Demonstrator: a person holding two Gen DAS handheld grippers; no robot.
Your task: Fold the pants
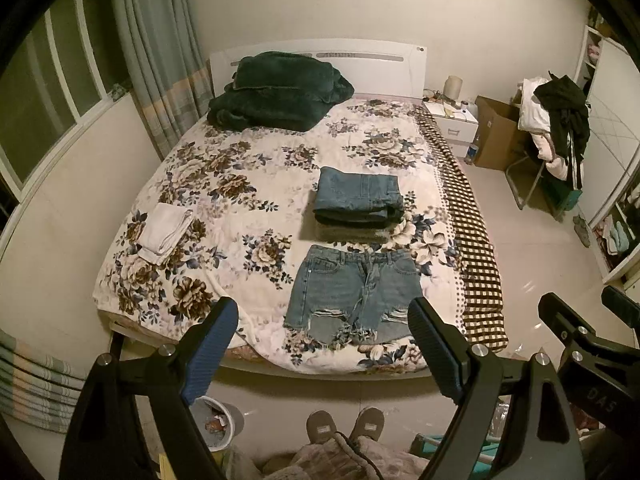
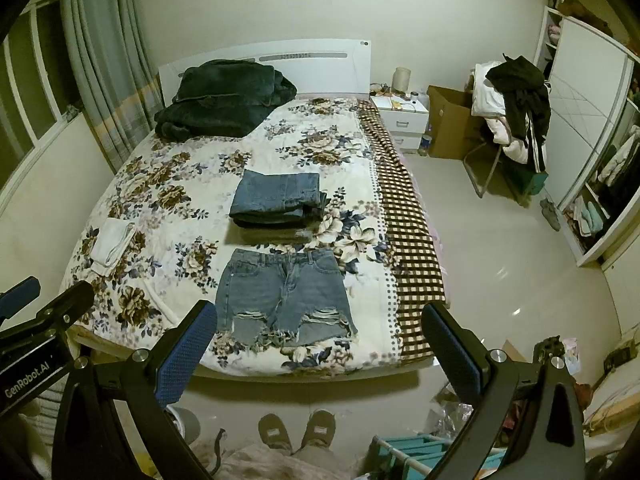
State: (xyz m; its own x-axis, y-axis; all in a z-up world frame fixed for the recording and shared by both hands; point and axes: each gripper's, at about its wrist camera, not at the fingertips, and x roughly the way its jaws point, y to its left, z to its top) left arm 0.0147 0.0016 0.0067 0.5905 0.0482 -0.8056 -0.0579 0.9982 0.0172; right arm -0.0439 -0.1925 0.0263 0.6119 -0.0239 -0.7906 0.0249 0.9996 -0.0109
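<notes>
Blue denim shorts [image 1: 354,292] with frayed hems lie flat and spread out near the foot edge of the floral bed [image 1: 224,184]; they also show in the right wrist view [image 2: 282,300]. Behind them sits a stack of folded jeans [image 1: 358,200], also in the right wrist view [image 2: 278,202]. A folded white garment [image 1: 166,232] lies at the bed's left side. My left gripper [image 1: 324,344] is open and empty, held above the floor in front of the bed. My right gripper [image 2: 318,352] is open and empty at the same height, to the right of the left one.
A dark green blanket [image 1: 276,96] is piled at the headboard. A checkered cover [image 1: 472,240] hangs over the bed's right edge. A nightstand [image 1: 452,120], cardboard box [image 1: 496,132] and chair with clothes [image 1: 556,128] stand at the right. The person's slippered feet [image 1: 346,428] and a bin [image 1: 218,420] are below.
</notes>
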